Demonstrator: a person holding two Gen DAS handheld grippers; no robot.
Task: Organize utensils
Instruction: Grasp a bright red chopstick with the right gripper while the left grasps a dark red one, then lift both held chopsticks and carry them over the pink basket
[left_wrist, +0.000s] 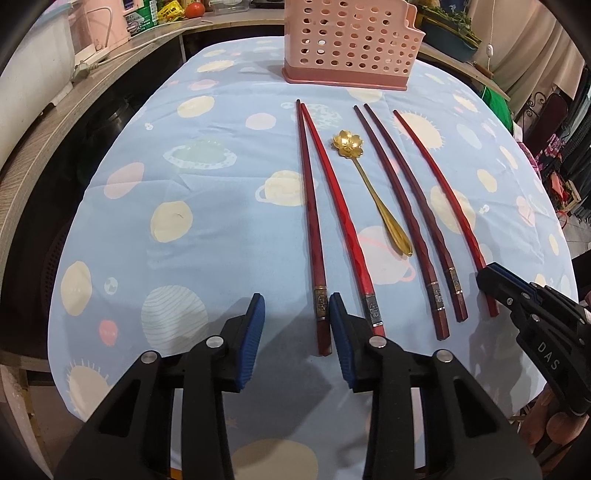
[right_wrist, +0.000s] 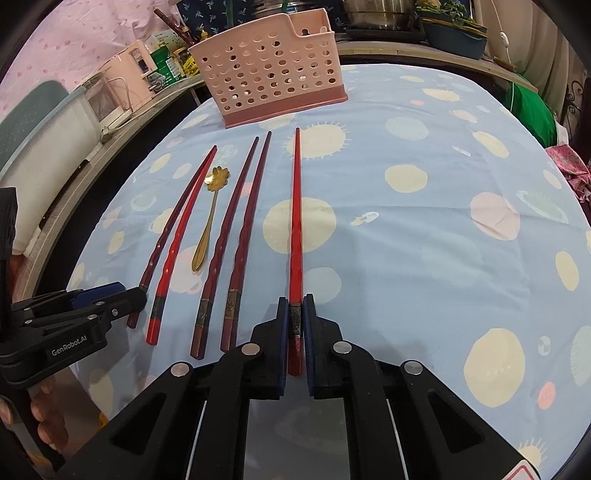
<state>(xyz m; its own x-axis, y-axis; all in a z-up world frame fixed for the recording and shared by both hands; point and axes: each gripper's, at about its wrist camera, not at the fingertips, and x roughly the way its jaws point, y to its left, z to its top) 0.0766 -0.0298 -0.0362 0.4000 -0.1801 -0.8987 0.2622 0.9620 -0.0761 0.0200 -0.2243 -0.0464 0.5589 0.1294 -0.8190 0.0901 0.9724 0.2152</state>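
Observation:
Several dark red chopsticks lie side by side on the blue planet-print cloth, with a gold flower-bowl spoon (left_wrist: 369, 184) (right_wrist: 208, 221) among them. My right gripper (right_wrist: 295, 314) (left_wrist: 489, 282) is shut on the thick end of the rightmost red chopstick (right_wrist: 295, 229) (left_wrist: 439, 188), which still lies flat. My left gripper (left_wrist: 297, 310) (right_wrist: 129, 297) stands open around the end of the leftmost chopstick (left_wrist: 308, 206). That end sits close to the right pad (left_wrist: 340, 332), with a gap to the left pad. A pink perforated utensil basket (left_wrist: 351, 40) (right_wrist: 266, 74) stands at the far edge.
A wooden ledge (left_wrist: 74, 107) curves along the left with a white appliance, a cable and jars. Pots and a planter (right_wrist: 454, 33) sit behind the table, and green cloth (right_wrist: 532, 110) lies at the right. Fingers of a hand (right_wrist: 40, 410) hold the left gripper.

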